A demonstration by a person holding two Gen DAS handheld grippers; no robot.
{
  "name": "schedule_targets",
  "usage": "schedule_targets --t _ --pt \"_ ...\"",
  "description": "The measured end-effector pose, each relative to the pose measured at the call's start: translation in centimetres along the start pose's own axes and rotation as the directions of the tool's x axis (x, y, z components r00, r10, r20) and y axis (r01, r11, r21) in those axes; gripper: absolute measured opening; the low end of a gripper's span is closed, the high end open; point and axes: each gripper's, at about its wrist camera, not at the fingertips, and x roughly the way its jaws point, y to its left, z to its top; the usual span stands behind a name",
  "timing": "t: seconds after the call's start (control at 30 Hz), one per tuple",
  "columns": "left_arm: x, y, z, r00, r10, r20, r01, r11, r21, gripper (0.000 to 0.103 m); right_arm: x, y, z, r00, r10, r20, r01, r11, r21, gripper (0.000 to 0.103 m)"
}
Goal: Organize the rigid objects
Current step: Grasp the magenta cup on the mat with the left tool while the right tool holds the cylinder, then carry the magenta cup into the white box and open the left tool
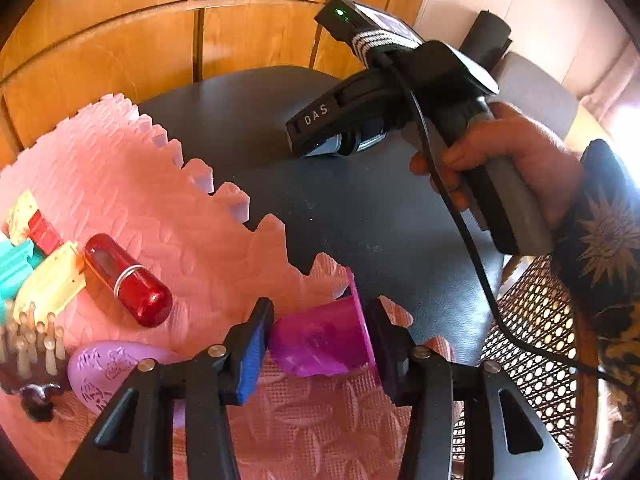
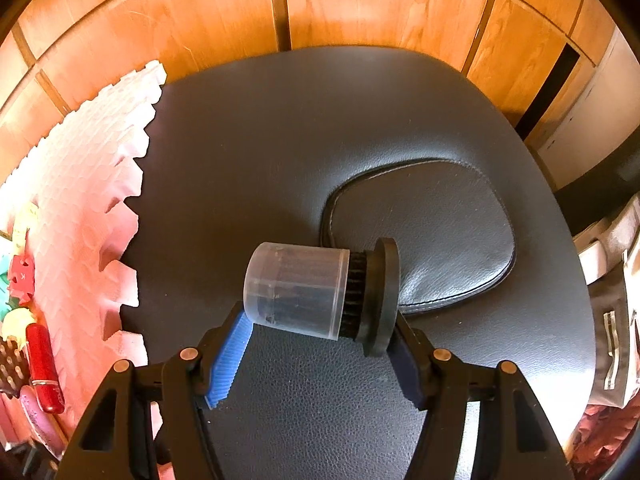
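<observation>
Left wrist shows our left gripper [image 1: 320,344] clamping a magenta cup [image 1: 320,340] over the pink mat [image 1: 160,208]; our right gripper [image 2: 320,340] grips the capped brush [image 2: 320,292] above the seat [image 2: 320,140]. Next, we judge, carry both to the mat.

Black leather seat [image 2: 304,152], apparently, under pink foam mat [image 1: 132,184].
</observation>
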Motion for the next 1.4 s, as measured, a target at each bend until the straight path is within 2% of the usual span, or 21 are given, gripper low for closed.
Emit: schedule_targets --t 0.07,0.2,0.47,0.53,0.6,0.9,1.0,1.23,1.33,1.4 --pt "-0.1 -0.1 -0.2 1.0 0.006 0.009 -0.006 1.0 0.006 0.047 0.1 0.0 0.1 1.0 0.018 -0.001 -0.018 1.0 0.007 0.067" --pt "-0.8 -0.3 -0.5 0.999 0.003 0.034 -0.003 1.0 0.012 0.047 0.3 0.2 0.2 1.0 0.03 0.008 -0.03 1.0 0.005 0.083" --pt "-3.3 -0.1 -0.8 0.996 0.003 0.09 -0.003 1.0 -0.003 0.047 0.7 0.3 0.8 0.999 0.012 0.032 -0.013 1.0 0.009 0.084" --pt "-4.0 0.0 -0.9 0.995 0.005 0.101 -0.004 1.0 -0.011 0.047 1.2 0.5 0.8 1.0 -0.008 0.019 0.008 1.0 -0.004 0.083" --pt "-4.7 0.1 -1.0 0.993 0.004 0.115 -0.002 1.0 -0.017 0.047 1.4 0.9 0.8 0.998 -0.048 0.028 0.048 0.998 -0.03 0.066" --pt "-8.5 1.7 -1.8 0.983 0.048 0.177 -0.032 0.995 -0.092 0.047 1.3 0.7 0.6 0.998 -0.05 0.04 0.051 0.999 -0.014 0.066" --pt "-10.0 2.6 -2.4 0.978 0.067 0.196 -0.042 0.991 -0.131 0.047 0.9 0.5 0.6 0.995 -0.074 0.064 0.075 0.997 -0.012 0.066" --pt "-14.0 5.5 -4.3 0.958 0.149 0.246 -0.088 0.966 -0.243 0.047 0.2 0.2 0.4 0.991 -0.096 0.094 0.097 0.995 -0.001 0.066" --pt "-16.5 7.3 -5.5 0.942 0.208 0.264 -0.12 0.942 -0.315 0.047 -0.1 0.3 0.6 0.989 -0.098 0.112 0.099 0.995 -0.004 0.066" --pt "-18.7 9.3 -7.1 0.924 0.279 0.263 -0.166 0.91 -0.38 0.047 -0.3 0.2 0.6 0.988 -0.104 0.118 0.105 0.994 -0.002 0.066"
